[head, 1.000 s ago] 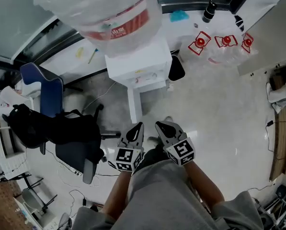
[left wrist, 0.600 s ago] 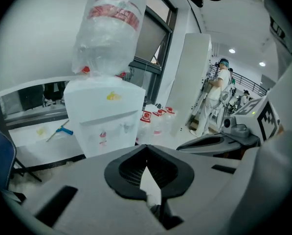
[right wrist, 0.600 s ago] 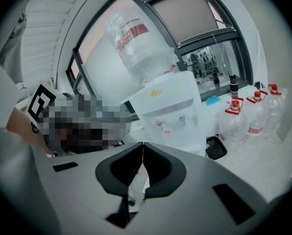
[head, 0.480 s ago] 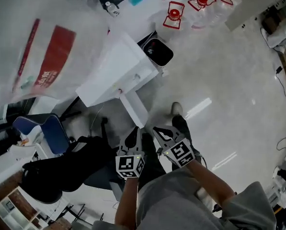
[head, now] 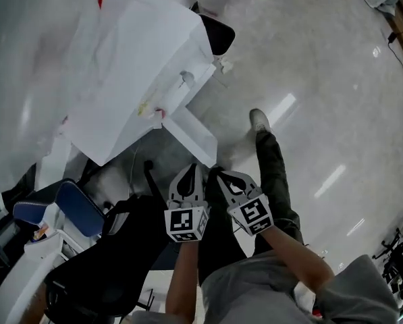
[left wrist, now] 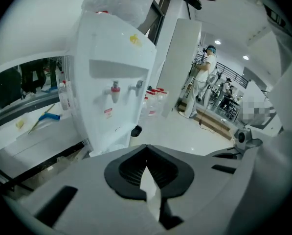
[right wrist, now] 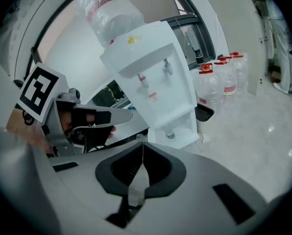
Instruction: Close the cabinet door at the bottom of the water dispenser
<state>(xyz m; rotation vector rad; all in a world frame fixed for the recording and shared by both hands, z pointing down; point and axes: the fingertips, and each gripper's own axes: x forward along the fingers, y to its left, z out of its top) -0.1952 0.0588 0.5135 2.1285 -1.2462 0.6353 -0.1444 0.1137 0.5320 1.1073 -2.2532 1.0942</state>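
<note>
I judge nothing is done yet: the cabinet door (head: pixel 193 136) stands swung out at the foot of the water dispenser (head: pixel 130 79). My left hand-held gripper (head: pixel 189 177) and right hand-held gripper (head: pixel 227 179) are both pinched together and empty, near the door but apart from it.

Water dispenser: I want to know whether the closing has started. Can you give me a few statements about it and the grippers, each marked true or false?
1. The cabinet door at the bottom of the water dispenser stands open. True.
2. The left gripper grips the door's edge. False: its fingers are together on nothing, and it is apart from the door.
3. The right gripper is shut and empty. True.
4. The red-capped bottles stand inside the cabinet. False: they stand outside it, beyond the black bin beside the dispenser.
5. A large bottle sits on top of the dispenser. True.
</note>
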